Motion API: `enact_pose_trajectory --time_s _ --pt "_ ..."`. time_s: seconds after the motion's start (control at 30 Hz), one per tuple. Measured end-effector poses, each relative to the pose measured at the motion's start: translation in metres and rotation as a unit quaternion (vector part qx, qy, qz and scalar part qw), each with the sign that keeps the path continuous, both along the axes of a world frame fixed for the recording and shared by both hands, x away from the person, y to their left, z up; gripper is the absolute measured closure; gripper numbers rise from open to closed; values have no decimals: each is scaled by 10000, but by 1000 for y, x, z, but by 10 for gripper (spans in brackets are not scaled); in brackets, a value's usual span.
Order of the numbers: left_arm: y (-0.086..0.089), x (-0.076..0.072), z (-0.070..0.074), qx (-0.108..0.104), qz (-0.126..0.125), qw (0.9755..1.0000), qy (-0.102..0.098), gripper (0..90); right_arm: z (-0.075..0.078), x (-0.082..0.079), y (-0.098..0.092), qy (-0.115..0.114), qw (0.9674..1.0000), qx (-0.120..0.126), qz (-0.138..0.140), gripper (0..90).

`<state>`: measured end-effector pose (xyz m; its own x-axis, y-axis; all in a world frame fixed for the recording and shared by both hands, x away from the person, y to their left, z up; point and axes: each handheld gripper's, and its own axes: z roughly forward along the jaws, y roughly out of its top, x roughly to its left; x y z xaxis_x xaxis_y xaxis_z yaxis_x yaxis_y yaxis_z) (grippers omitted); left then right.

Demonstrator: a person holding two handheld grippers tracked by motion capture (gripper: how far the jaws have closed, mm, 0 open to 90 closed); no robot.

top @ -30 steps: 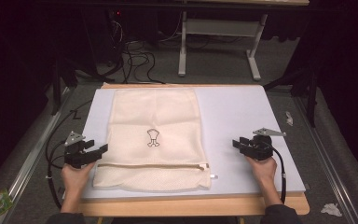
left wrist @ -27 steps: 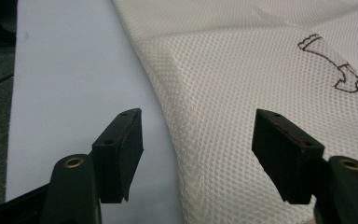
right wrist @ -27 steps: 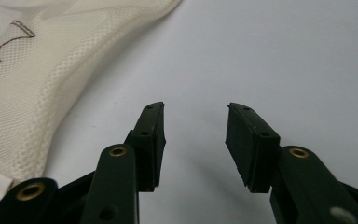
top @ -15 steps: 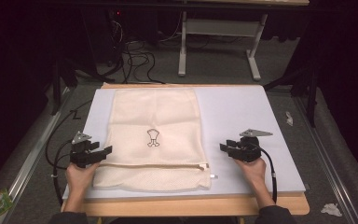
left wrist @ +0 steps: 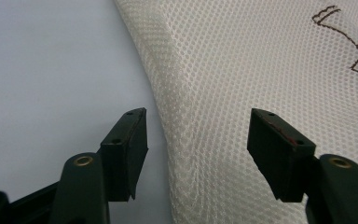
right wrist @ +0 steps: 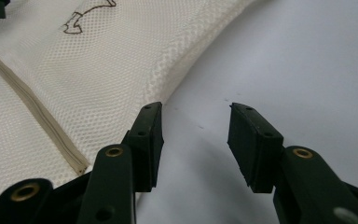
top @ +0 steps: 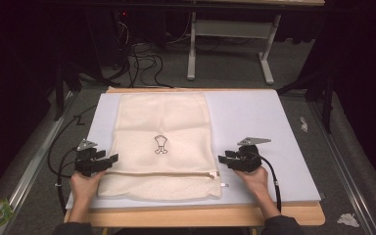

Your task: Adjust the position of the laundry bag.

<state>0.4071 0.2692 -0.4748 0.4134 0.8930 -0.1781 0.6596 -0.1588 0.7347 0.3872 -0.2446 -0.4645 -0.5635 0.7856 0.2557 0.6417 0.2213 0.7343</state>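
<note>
Cream mesh zip bag [top: 161, 147] flat on pale counter [top: 254, 122], a hand-held gripper at each side.
Left hand-held gripper [top: 108, 160]: jaws apart, just been closing, straddling the bag's left edge, not pressing. Bag zipped shut, contents not visible, brown emblem [top: 160, 145] mid-panel. Right hand-held gripper [top: 223, 159]: jaws apart, just been opening, beside the right edge, nothing between. Bare counter right of the bag.

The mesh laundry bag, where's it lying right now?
In the high view the mesh laundry bag lies flat on the left half of the white board, between the left gripper and right gripper.
</note>
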Motion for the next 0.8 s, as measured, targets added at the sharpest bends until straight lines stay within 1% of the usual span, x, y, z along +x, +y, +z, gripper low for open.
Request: enact_pose_trajectory --time_s 0.03,0.1,0.17,0.23,0.27,0.33,0.37,0.4,0.43,0.53,0.57,0.63,0.67,0.7,0.73,0.8 --pt "-2 1 -2 10 -35 10000 17 401 0 1 4 58 9999 92 65 532" --pt "-5 3 -5 33 -69 9999 80 403 0 2 10 164 9997 59 155 521" --pt "-7 3 -6 62 -76 9999 73 403 0 4 16 212 9996 18 195 516" --pt "-8 4 -6 32 -74 9999 71 413 0 6 19 233 9995 27 209 516" --pt "-8 4 -6 30 -88 9999 82 425 -1 9 23 287 9994 23 214 521" --pt "-9 6 -5 112 -58 9999 78 466 -2 12 27 387 9990 24 230 543" --pt "-9 6 -5 112 -58 9999 78 508 -2 12 27 387 9990 24 230 543" --pt "-11 5 -5 226 -103 9997 24 533 -4 16 31 475 9986 21 248 574" --pt "-12 6 -5 267 -137 9995 30 551 -4 17 32 507 9983 34 268 596" --pt "-12 6 -4 259 -101 9996 9 619 -5 21 37 616 9976 58 321 684" --pt "-12 6 -4 238 -90 9997 26 650 -6 22 38 638 9974 16 328 724" --pt "-11 7 -3 269 -92 9996 37 731 -6 23 40 631 9974 -25 357 805" --pt "-11 7 -3 269 -92 9996 37 785 -6 23 40 631 9974 -25 357 805" --pt "-11 6 -2 306 -92 9995 5 824 -5 24 39 607 9974 -35 378 843" --pt "-14 5 0 447 -85 9989 -100 845 -5 24 39 591 9975 -31 398 855" --pt "-19 4 4 564 -126 9982 -175 859 -4 23 38 522 9977 -44 432 865"
